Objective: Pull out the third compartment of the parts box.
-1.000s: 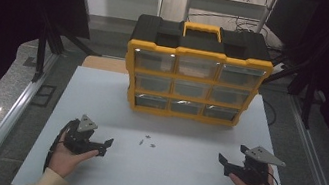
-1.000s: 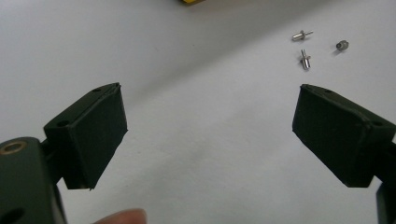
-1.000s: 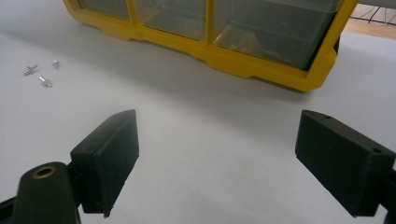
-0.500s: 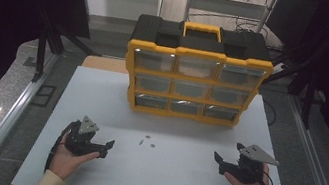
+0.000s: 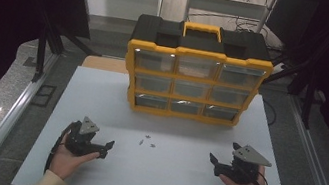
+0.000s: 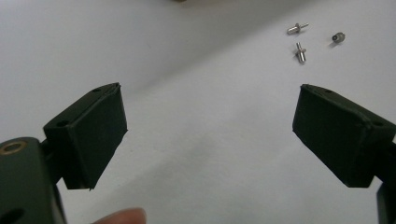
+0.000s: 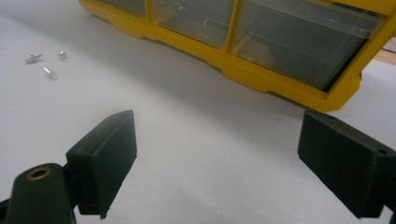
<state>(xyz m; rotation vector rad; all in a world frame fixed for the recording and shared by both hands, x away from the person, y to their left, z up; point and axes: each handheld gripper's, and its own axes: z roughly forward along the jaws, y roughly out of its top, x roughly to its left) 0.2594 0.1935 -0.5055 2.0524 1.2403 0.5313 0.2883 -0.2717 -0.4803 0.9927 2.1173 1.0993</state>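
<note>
The left gripper (image 5: pixel 105 144) rested on the white table (image 5: pixel 101 97) with its jaws spread wide and nothing between them. The right gripper (image 5: pixel 214 162) sat the same way, released and empty. Between the two, nearer the left, lay three small metal pins (image 5: pixel 146 143), loosely clustered, apart from both. Behind them stood one yellow organizer (image 5: pixel 195 85) with nine clear drawers.

Three small metal pins (image 5: pixel 147 143) loose on white table (image 5: pixel 101 97), mid-front
</note>
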